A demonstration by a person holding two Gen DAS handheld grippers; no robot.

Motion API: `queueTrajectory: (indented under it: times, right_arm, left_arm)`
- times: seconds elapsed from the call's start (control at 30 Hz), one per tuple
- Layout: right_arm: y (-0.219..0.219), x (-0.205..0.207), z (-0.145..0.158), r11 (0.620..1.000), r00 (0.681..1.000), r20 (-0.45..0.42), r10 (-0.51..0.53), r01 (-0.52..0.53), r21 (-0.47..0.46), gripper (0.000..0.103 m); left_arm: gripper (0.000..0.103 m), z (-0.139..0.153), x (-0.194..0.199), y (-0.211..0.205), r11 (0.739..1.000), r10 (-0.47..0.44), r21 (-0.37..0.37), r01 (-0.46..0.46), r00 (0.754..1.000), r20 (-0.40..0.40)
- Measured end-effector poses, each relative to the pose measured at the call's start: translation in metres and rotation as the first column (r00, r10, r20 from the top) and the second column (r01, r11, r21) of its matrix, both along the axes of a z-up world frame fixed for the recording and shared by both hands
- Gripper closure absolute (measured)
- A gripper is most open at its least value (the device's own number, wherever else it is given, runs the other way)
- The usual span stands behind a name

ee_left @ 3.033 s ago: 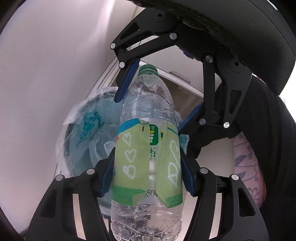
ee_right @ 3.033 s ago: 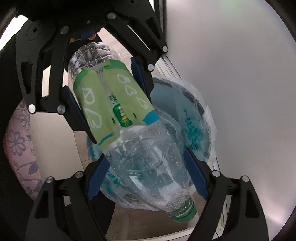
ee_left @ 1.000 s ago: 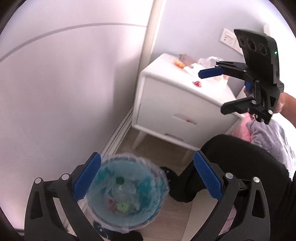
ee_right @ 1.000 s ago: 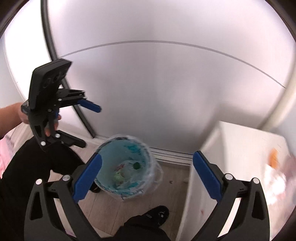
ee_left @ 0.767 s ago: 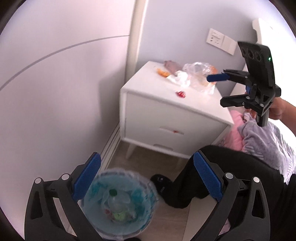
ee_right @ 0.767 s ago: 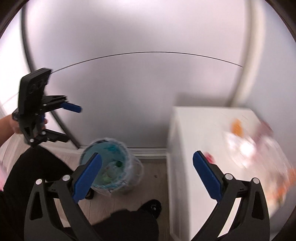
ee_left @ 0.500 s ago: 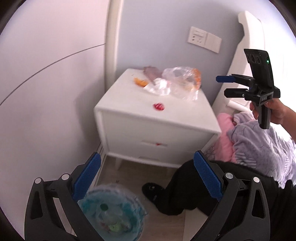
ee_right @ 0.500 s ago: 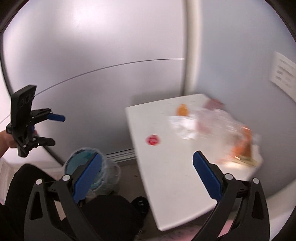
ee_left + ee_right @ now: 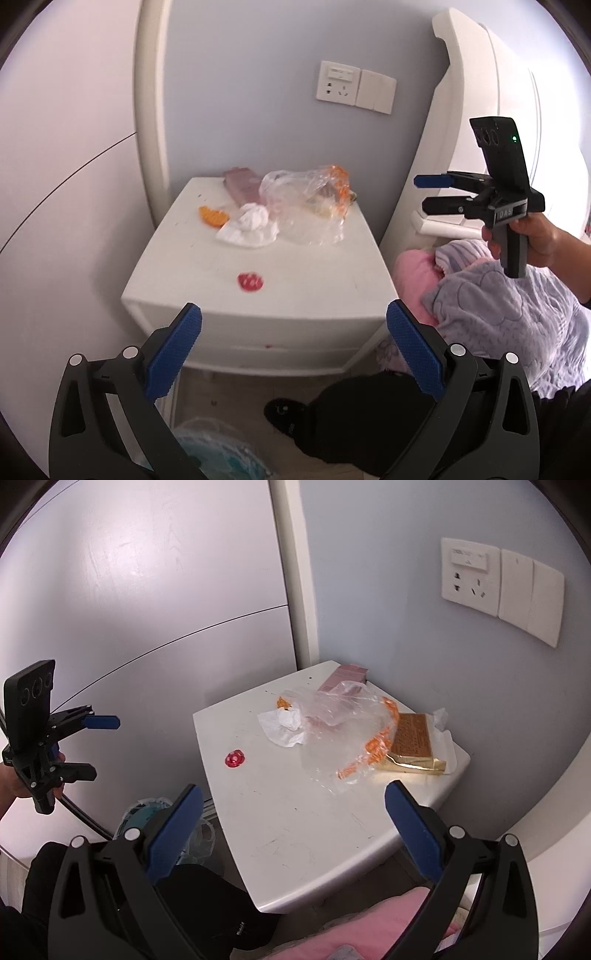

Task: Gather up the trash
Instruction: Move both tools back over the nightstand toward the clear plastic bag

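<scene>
Trash lies on the white nightstand (image 9: 295,291) (image 9: 295,812): a clear plastic bag with orange print (image 9: 310,206) (image 9: 347,731), a crumpled white tissue (image 9: 251,225) (image 9: 286,725), an orange peel (image 9: 212,216), a small red wrapper (image 9: 250,282) (image 9: 235,758), a pink box (image 9: 242,182) (image 9: 345,675) and a gold packet (image 9: 413,744). My left gripper (image 9: 293,349) (image 9: 94,744) is open and empty, in front of the nightstand. My right gripper (image 9: 293,829) (image 9: 432,194) is open and empty, above the nightstand's right side. The lined trash bin (image 9: 218,454) (image 9: 147,812) stands on the floor at the nightstand's left.
A wall socket and switch (image 9: 356,86) sit above the nightstand. A white headboard (image 9: 480,110) and bedding in pink and lavender (image 9: 498,306) are to the right. A grey wardrobe door (image 9: 129,609) is to the left. My dark-clothed leg and shoe (image 9: 332,417) are on the floor.
Three seconds ago the left gripper held a plastic bottle over the bin; it now lies in the bin. Both grippers have since swung up from the bin toward the nightstand, open and empty.
</scene>
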State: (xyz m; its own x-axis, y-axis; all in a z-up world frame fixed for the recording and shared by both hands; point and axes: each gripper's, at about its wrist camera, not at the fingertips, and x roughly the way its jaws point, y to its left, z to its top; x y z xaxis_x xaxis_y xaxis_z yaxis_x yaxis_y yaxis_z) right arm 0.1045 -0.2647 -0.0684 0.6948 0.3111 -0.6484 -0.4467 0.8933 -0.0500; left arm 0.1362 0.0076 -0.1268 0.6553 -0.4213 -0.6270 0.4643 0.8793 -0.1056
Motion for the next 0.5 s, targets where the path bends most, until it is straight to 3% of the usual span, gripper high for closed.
queueTrajectory:
  times: [0.17, 0.27, 0.5]
  right_arm:
    - [-0.012, 0.012, -0.002, 0.999, 0.999, -0.012, -0.047, 0.048, 0.025, 0.007]
    - [-0.018, 0.024, -0.005, 0.997, 0.998, -0.016, -0.067, 0.068, 0.028, 0.007]
    - [-0.033, 0.055, -0.008, 0.993, 0.994, -0.049, -0.093, 0.097, 0.075, 0.007]
  left_arm:
    - [0.006, -0.001, 0.028, -0.020, 0.998, -0.019, 0.055, 0.021, 0.999, -0.036]
    - [0.006, 0.002, 0.039, -0.033, 0.994, -0.040, 0.104, 0.040, 0.999, -0.007]
    - [0.006, 0.000, 0.080, -0.056, 0.990, -0.067, 0.121, 0.066, 0.998, 0.008]
